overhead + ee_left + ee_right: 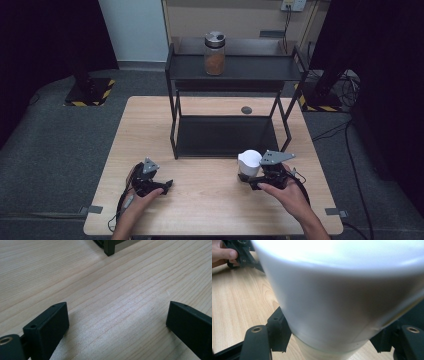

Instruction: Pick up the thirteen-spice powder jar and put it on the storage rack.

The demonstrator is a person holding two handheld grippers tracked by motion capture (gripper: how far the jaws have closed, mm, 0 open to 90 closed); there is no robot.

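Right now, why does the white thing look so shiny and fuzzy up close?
In the right gripper view, the white container sits so close to the camera that it looks soft and its top is washed out by glare. In the high view the same container looks small and evenly lit. In the left gripper view the wooden table is sharp, with soft shadows beside the jaws.

There are two black two-jaw grippers: the left gripper [167,184] and the right gripper [248,177]. There is one white container with a wide round lid [249,161]. There is one glass jar with a grey metal lid and orange-brown content [214,53]. There is one black metal rack with two shelves [235,67]. There is one light wooden table [210,200], and it has one small dark round disc [246,110].
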